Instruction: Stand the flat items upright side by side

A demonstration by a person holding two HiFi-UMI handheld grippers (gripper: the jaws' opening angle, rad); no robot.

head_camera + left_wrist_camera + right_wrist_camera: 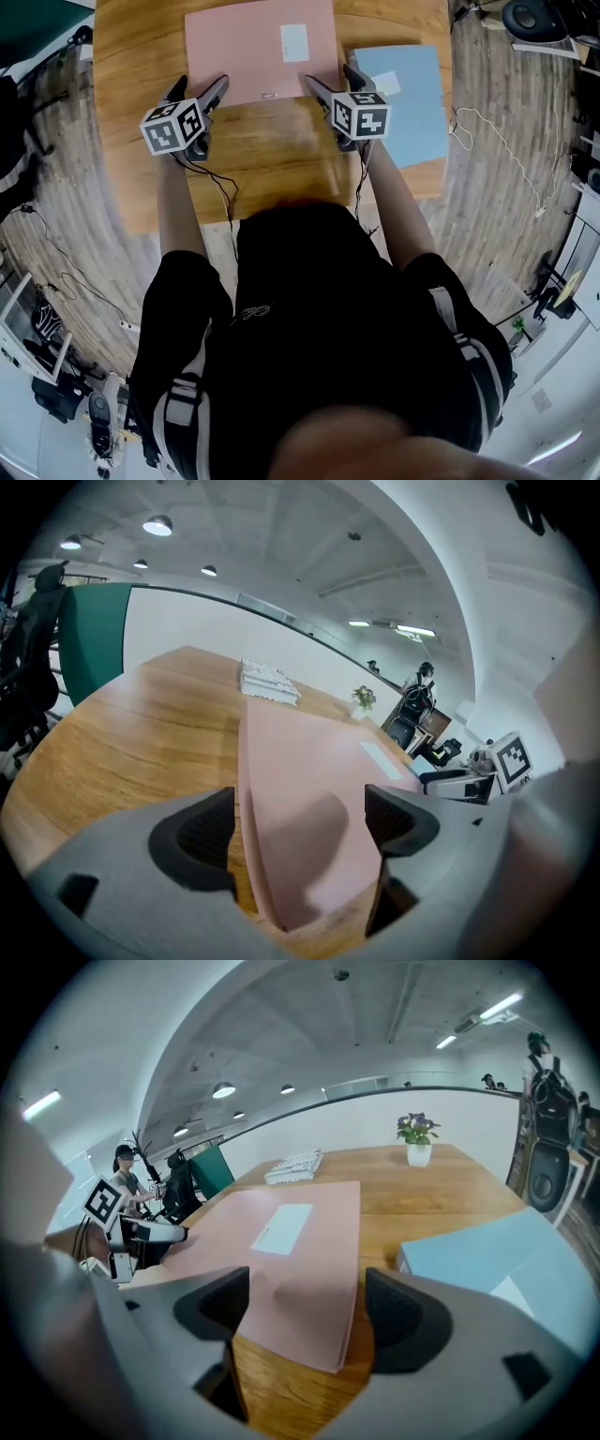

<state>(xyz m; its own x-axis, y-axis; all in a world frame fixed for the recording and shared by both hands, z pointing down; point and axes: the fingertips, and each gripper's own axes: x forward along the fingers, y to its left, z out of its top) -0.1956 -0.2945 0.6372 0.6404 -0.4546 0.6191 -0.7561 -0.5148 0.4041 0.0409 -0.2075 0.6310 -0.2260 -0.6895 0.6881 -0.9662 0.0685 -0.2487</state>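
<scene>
Jaws on the left hand-held gripper [200, 86] gape wide around the near left corner of the pink folder [258, 52], not clamping it. It's lying flat on the table [141, 56]. The right hand-held gripper [328, 77] is spread open over its near right corner too. A blue folder [408, 103] lies flat just right of it.

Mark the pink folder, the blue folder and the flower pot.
pink folder [234, 52]: head view, bare cover.
blue folder [405, 108]: head view, cover's middle.
flower pot [418, 1154]: right gripper view, white pot.

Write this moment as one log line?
left gripper: open, pink folder corner | right gripper: open, other corner | blue folder: flat
</scene>
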